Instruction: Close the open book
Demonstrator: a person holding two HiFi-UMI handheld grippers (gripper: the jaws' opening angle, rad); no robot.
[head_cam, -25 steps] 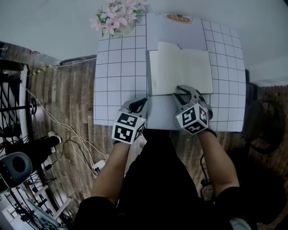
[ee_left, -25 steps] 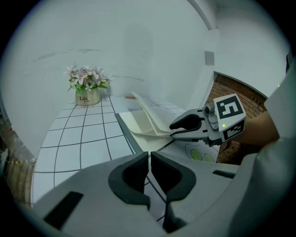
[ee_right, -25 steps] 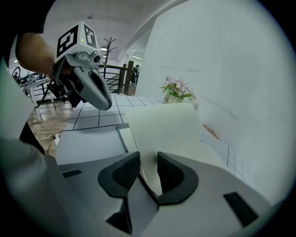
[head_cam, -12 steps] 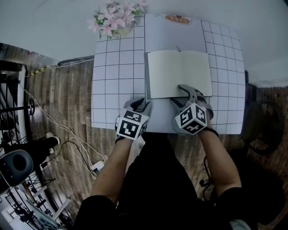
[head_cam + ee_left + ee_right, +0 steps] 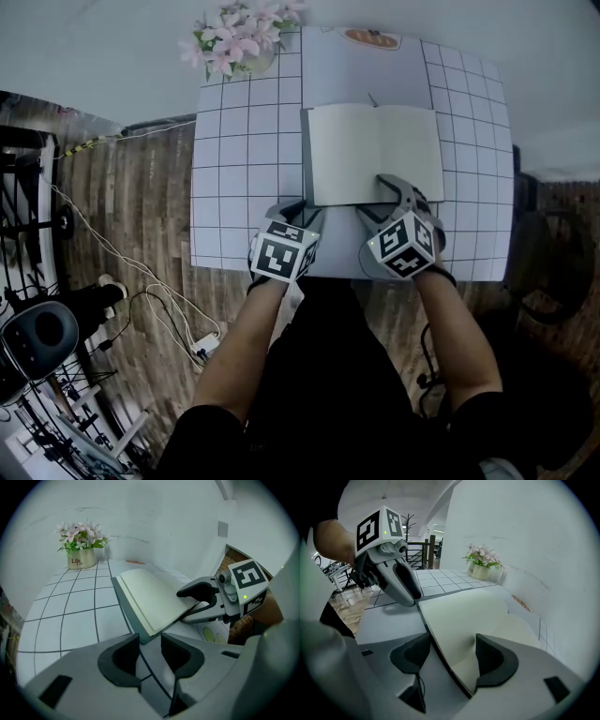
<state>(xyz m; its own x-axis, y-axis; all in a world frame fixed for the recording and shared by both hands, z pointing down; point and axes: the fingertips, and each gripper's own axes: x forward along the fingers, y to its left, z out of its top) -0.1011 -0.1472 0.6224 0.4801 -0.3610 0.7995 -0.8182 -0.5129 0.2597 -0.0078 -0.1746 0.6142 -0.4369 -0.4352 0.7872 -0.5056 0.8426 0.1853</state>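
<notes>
Jaws opening, right gripper (image 5: 452, 641) astride book (image 5: 464, 611)

The open book (image 5: 375, 153) lies mid-table (image 5: 244, 187), with the flower pot (image 5: 239, 42) behind it at the far left corner. The left gripper (image 5: 302, 214) sits just before the book's near left corner, its opening jaws empty. To its right, the right gripper (image 5: 377, 199) has its opening jaws astride the book's near edge.
</notes>
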